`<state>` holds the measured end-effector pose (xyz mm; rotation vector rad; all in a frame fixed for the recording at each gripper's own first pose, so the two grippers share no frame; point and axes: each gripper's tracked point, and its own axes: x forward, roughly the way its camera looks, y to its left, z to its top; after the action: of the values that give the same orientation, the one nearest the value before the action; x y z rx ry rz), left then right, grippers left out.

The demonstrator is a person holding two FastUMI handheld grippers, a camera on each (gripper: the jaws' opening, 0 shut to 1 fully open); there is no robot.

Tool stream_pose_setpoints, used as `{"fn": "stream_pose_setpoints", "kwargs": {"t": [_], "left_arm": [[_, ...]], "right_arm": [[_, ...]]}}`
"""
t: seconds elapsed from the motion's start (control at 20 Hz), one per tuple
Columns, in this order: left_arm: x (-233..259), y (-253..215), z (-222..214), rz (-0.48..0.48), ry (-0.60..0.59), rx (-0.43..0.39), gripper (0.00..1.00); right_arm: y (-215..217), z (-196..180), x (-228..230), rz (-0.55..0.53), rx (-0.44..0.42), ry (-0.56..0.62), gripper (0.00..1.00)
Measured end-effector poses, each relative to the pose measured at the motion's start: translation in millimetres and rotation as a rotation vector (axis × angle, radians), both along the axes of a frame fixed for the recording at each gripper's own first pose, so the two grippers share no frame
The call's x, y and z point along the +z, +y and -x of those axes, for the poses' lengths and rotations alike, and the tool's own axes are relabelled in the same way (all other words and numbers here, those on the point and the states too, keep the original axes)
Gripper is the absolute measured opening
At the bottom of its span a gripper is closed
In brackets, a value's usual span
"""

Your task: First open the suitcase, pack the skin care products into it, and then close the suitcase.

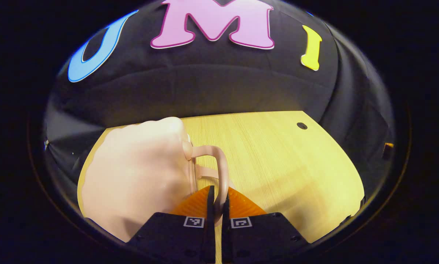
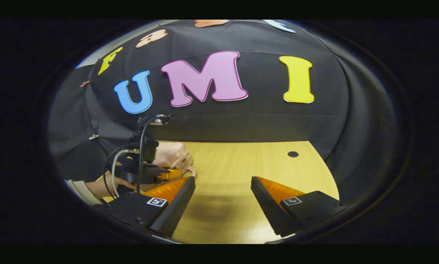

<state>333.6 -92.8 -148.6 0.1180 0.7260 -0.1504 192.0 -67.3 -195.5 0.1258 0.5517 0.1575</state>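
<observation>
1. Fingers (image 1: 209, 205) of the left gripper (image 1: 217, 207) are pressed together on the thin pink handle (image 1: 223, 172) of the suitcase (image 1: 138, 176) in the left gripper view. The handle runs down between them.
2. The suitcase is pale pink and smooth. It takes up the left side of this view and sits on the wooden table (image 1: 285, 165), by the table's left edge.
3. The handle is a loop that sticks out from the right side of the suitcase. You can see the table through the loop.
4. A small dark hole (image 1: 302, 125) is in the table near the far right corner.
5. In the right gripper view, the right gripper (image 2: 223, 200) has its two fingers (image 2: 175, 209) wide apart. Nothing is between them but bare table (image 2: 234, 165).
6. Farther off on the left of this view is the left gripper (image 2: 168, 174), with black cables (image 2: 140, 146) looping up from it. A hand (image 2: 109, 185) holds it from behind, and a pale sleeve cuff (image 2: 80, 190) shows at the wrist.
7. The pink suitcase (image 2: 173, 154) is just behind that gripper, near the table's left edge. A bit of its handle (image 2: 190, 169) curves beside the gripper's tips.
8. The dark hole (image 2: 293, 154) is near the table's far right corner.
</observation>
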Motion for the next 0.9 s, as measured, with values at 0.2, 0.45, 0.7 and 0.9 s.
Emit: {"fn": "stream_pose_setpoints", "kwargs": {"t": [0.2,0.45,0.7,0.9], "left_arm": [[68,-14,23,0.153,-0.156,0.073,0.81],[205,3,104,0.094,-0.427,0.122,0.96],[304,19,190,0.137,-0.606,0.121,0.96],[342,26,249,0.132,-0.713,0.099,0.96]], "right_arm": [[-22,6,26,-0.016,-0.081,-0.046,0.97],[-30,37,82,-0.026,-0.179,-0.129,0.97],[-12,88,149,-0.033,-0.222,-0.261,0.96],[6,125,194,-0.034,-0.236,-0.381,0.97]]}}
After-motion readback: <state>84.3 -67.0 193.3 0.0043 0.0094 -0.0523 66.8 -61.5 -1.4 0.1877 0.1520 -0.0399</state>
